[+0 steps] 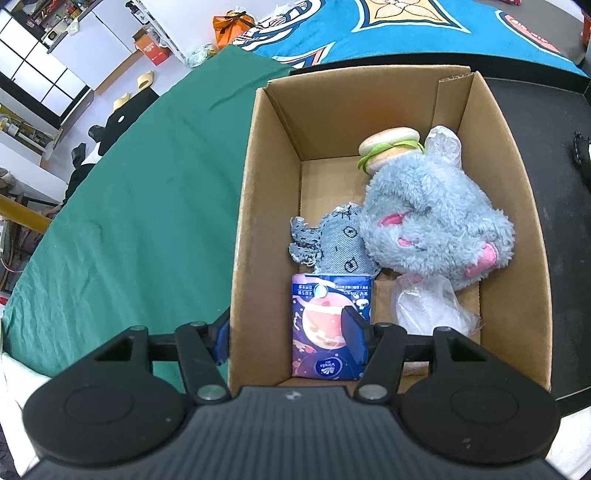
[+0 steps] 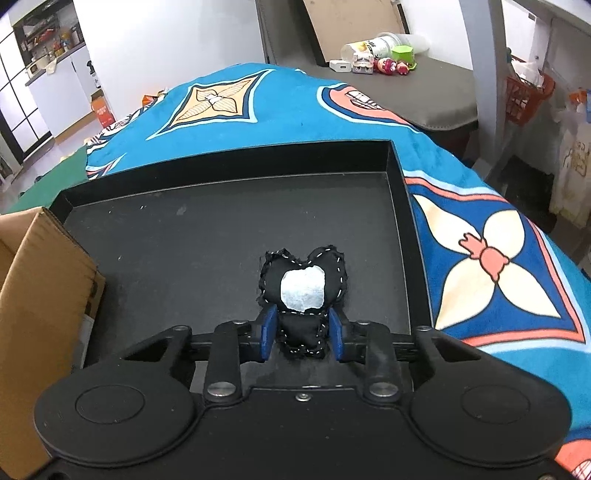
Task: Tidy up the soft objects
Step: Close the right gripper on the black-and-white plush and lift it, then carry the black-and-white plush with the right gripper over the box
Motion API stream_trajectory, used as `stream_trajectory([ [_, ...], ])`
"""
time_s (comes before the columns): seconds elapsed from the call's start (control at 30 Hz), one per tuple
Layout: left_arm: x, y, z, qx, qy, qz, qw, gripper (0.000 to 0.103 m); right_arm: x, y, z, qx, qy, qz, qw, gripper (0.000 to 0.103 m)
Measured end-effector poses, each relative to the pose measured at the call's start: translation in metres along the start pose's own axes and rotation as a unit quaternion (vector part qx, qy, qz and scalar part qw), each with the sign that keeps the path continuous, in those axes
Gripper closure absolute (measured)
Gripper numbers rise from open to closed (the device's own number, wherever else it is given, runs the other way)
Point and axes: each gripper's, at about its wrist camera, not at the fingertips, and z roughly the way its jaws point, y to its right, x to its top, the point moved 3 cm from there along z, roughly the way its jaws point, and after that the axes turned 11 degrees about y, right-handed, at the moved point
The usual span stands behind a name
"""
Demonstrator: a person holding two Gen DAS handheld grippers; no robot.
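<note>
Straddling the box (image 1: pixel 251 229) wall, the left tongs (image 1: pixel 288 338) gape. Right tongs (image 2: pixel 303 332) pinch a black plush (image 2: pixel 301 291) on the tray (image 2: pixel 184 240).

hidden: tissue pack (image 1: pixel 328 328) partly behind finger | cut off: cardboard box (image 2: pixel 40 295) at left edge

Your background, left wrist view: green cloth (image 1: pixel 122 206) spread over the bench, wrinkled. Past it, a white floor with an orange bag (image 1: pixel 232 27), a red carton (image 1: pixel 152 50), and pale slippers (image 1: pixel 144 79) near white cabinets (image 1: pixel 48 62).

Right wrist view: you look out over a blue patterned blanket (image 2: pixel 288 107). Beyond it, a grey surface (image 2: pixel 424 88) carries a toppled plastic cup (image 2: pixel 373 46), a white charger (image 2: pixel 341 66), small toy figures (image 2: pixel 391 66) and a green cup (image 2: pixel 404 53). An orange basket (image 2: pixel 526 98) hangs at right.
</note>
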Motion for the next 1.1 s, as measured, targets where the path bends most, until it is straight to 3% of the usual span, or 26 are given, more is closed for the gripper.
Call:
stream_trajectory([
  [0.47,-0.003,-0.012,-0.016,-0.017,0.028,-0.025,0.9992,0.045,0.003,-0.010,-0.035,0.007,0.017,-0.004,1.000,0.074],
  [1.1,-0.006,-0.032,-0.020,-0.058,0.051,-0.080,0.9939,0.045,0.022,-0.057,-0.074,0.027,0.044,-0.034,0.998,0.074],
])
